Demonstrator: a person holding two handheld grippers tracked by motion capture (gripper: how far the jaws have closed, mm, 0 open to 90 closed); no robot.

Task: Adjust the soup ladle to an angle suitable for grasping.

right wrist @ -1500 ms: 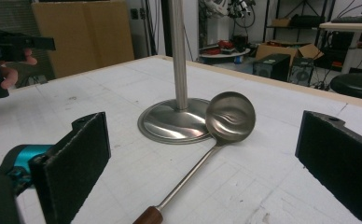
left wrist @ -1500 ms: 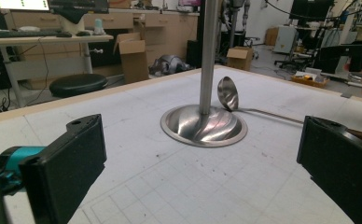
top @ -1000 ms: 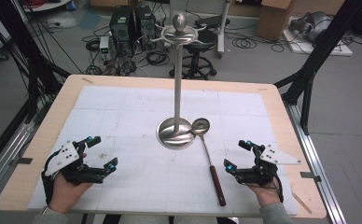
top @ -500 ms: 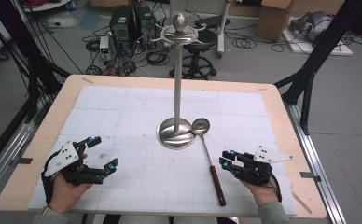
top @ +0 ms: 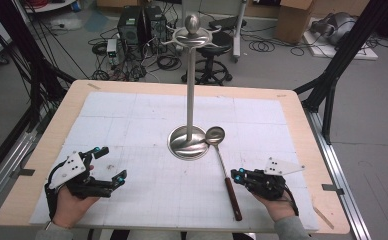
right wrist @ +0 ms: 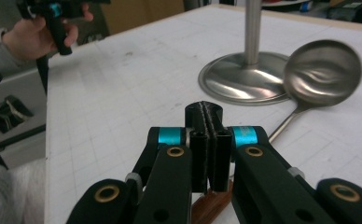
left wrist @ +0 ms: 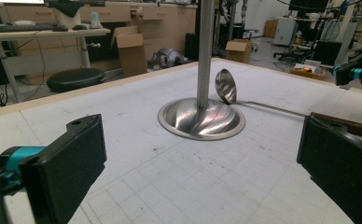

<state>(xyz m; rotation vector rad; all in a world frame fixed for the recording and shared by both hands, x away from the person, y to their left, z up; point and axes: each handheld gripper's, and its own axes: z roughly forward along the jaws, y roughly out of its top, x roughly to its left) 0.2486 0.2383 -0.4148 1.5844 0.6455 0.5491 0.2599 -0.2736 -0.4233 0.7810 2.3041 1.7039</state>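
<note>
The right gripper (top: 239,175) is sitting just beside the ladle's wooden handle (top: 233,197), its jaws having just clenched on nothing; the left gripper (top: 109,165) is waiting, released. The ladle (top: 221,159) is lying on the counter (top: 147,107), bowl touching the stand (top: 188,142). It looks stiff and fairly light, its steel slippery, so the wood seems the safer hold.

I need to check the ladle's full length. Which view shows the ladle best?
The high view: the ladle shows whole, bowl beside the stand base, wooden handle toward the person. The left gripper view gives bowl and shaft; the right gripper view, bowl and some handle.
</note>
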